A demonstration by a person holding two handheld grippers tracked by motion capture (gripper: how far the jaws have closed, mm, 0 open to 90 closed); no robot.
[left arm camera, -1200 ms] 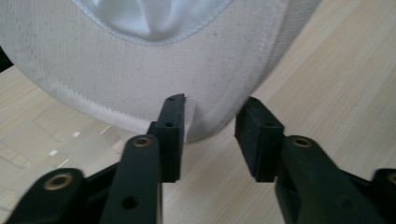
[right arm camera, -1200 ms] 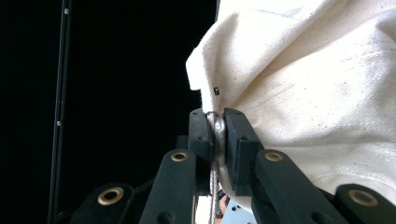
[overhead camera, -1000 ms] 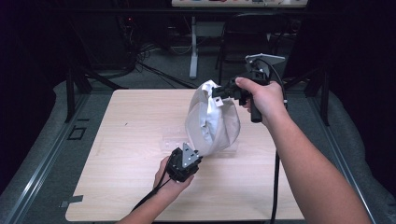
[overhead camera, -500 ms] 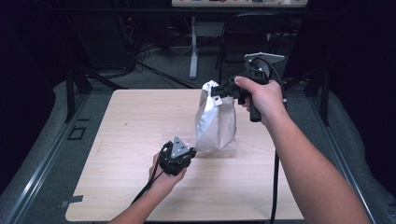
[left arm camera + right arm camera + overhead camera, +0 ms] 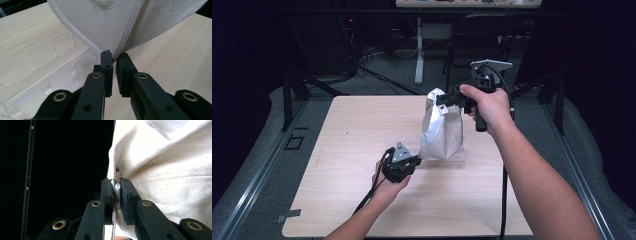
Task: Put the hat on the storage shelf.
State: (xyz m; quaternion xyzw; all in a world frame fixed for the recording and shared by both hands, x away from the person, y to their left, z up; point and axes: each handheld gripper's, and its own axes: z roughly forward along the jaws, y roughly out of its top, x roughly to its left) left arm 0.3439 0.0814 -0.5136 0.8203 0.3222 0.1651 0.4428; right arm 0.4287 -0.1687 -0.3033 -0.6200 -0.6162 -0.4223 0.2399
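2 grippers are suspending a cloth bag (image 5: 441, 132) over the surface (image 5: 352, 145): right gripper (image 5: 443, 100) pinching its top, left gripper (image 5: 414, 161) nipping its bottom corner, probably for upending next.

off-white woven cloth bag (image 5: 105, 27): matt, coarse weave, stitched seams
pale wooden table (image 5: 347, 150): smooth, light grain
clear plastic slotted tray (image 5: 42, 72): glossy, transparent
black gripper jaws: matt plastic, brass-coloured rivets
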